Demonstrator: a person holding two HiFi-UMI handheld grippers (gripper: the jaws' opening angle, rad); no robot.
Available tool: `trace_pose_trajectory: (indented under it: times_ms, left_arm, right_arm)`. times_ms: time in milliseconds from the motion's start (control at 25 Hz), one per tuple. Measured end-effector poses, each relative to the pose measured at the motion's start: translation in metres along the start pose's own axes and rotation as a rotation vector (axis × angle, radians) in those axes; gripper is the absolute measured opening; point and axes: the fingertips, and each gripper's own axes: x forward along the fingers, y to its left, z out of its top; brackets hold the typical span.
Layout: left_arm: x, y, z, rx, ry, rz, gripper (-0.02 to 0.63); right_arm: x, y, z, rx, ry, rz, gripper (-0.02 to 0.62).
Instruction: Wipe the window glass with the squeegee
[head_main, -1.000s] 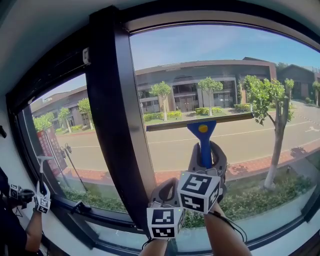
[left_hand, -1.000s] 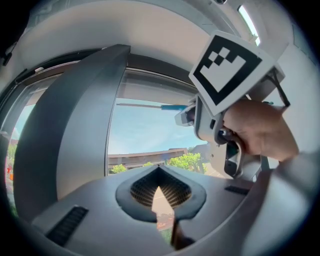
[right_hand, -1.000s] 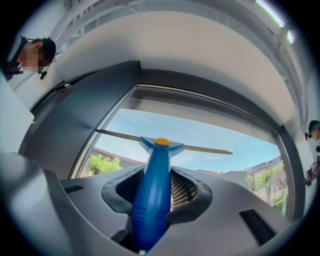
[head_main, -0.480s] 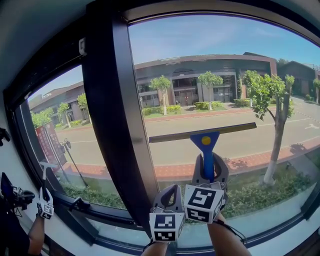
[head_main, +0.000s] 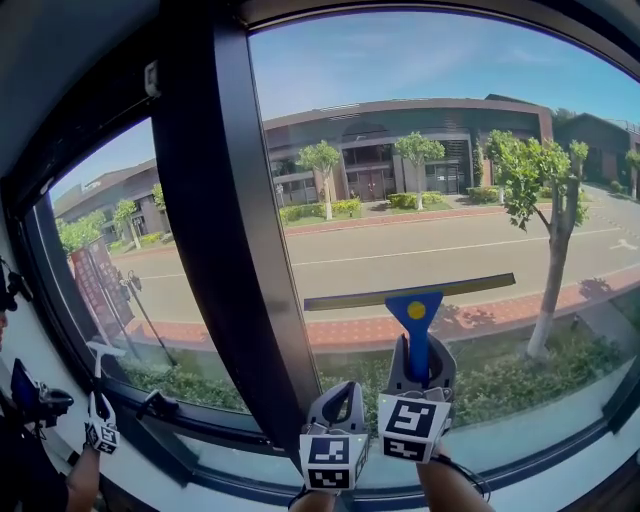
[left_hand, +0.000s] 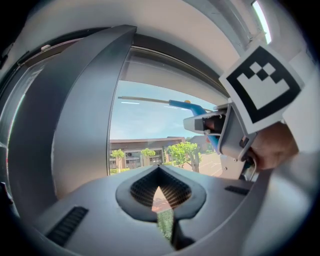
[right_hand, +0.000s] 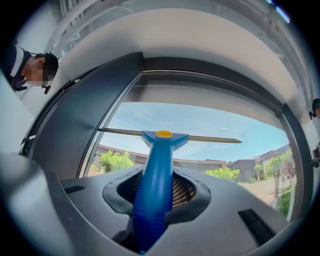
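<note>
Blue squeegee (head_main: 413, 305) in R gripper (head_main: 417, 348)

Squeegee (head_main: 412, 305): blue handle upright, blade lying across the window glass (head_main: 450, 180), lower centre-right of frame.
Your right gripper (head_main: 415, 352): clamped on the handle.
Your left gripper (head_main: 336, 398): just beside it, bottom centre.
</note>
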Motion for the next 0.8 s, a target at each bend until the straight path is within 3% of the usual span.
trace_pose_trajectory:
  times_ms: [800]
  left_arm:
    - [-0.006,0.003,-0.056,-0.057,0.115,-0.007,0.0]
  right_arm:
    - [-0.019,0.019,-0.066,-0.008,0.136,0.047,0.112]
